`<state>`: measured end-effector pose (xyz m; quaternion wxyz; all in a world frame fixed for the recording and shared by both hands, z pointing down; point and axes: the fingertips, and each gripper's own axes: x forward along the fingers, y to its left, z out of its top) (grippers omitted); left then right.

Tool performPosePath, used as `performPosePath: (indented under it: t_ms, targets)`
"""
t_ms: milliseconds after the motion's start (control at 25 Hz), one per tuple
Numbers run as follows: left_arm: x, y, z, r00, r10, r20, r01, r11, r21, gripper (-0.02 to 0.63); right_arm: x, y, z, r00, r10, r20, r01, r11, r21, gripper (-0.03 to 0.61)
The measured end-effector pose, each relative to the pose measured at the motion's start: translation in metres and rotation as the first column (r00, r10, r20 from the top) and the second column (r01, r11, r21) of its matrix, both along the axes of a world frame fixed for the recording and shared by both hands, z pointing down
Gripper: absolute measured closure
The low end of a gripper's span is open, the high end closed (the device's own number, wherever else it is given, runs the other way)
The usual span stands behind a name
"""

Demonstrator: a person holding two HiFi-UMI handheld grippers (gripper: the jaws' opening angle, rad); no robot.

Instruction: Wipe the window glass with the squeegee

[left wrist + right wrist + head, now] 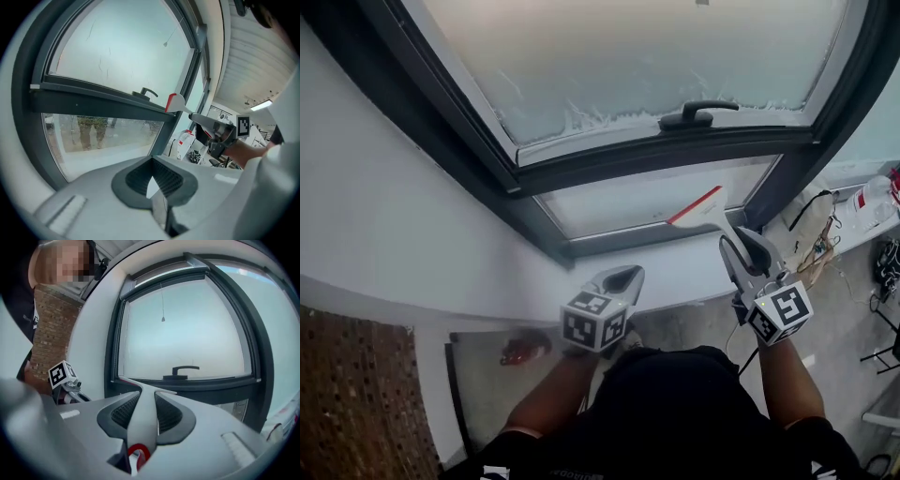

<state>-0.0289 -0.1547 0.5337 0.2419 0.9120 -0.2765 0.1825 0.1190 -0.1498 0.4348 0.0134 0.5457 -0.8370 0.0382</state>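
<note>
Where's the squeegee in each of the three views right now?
Head view: squeegee right of centre, below the window handle.
Left gripper view: squeegee right of centre, just right of the window handle.
Right gripper view: squeegee bottom centre, clamped in the right gripper, below the window handle.
Shared landmark: the black window handle.
</note>
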Motion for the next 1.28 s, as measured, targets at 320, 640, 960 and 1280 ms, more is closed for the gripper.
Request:
performPosePath:
  t_ms: [320, 640, 960, 1280]
  targets:
    - [0.024, 0.045, 0.000, 0.994, -0.109, -0.004, 0.109, 0.994, 0.012, 0.614, 0.020, 0.065, 0.008, 0.995, -0.093, 0.046, 0.093, 0.996, -0.005, 0.454]
    - [0.076, 0.118, 0.002, 0.981, -0.194, -0.020, 0.195, 0.981, 0.021, 0.614, 0.069, 0.146, 0.025, 0.986, -0.158, 0.052, 0.159, 0.987, -0.014, 0.454]
    - [0.115, 0.198, 0.011, 0.968, -0.250, -0.011, 0.250, 0.968, -0.016, 0.614, 0.116, 0.205, 0.055, 0.981, -0.138, 0.139, 0.151, 0.985, -0.085, 0.454]
    - [0.108, 0.235, -0.004, 0.961, -0.273, 0.031, 0.274, 0.962, -0.014, 0.614, 0.125, 0.234, 0.053, 0.979, -0.141, 0.146, 0.159, 0.980, -0.120, 0.454]
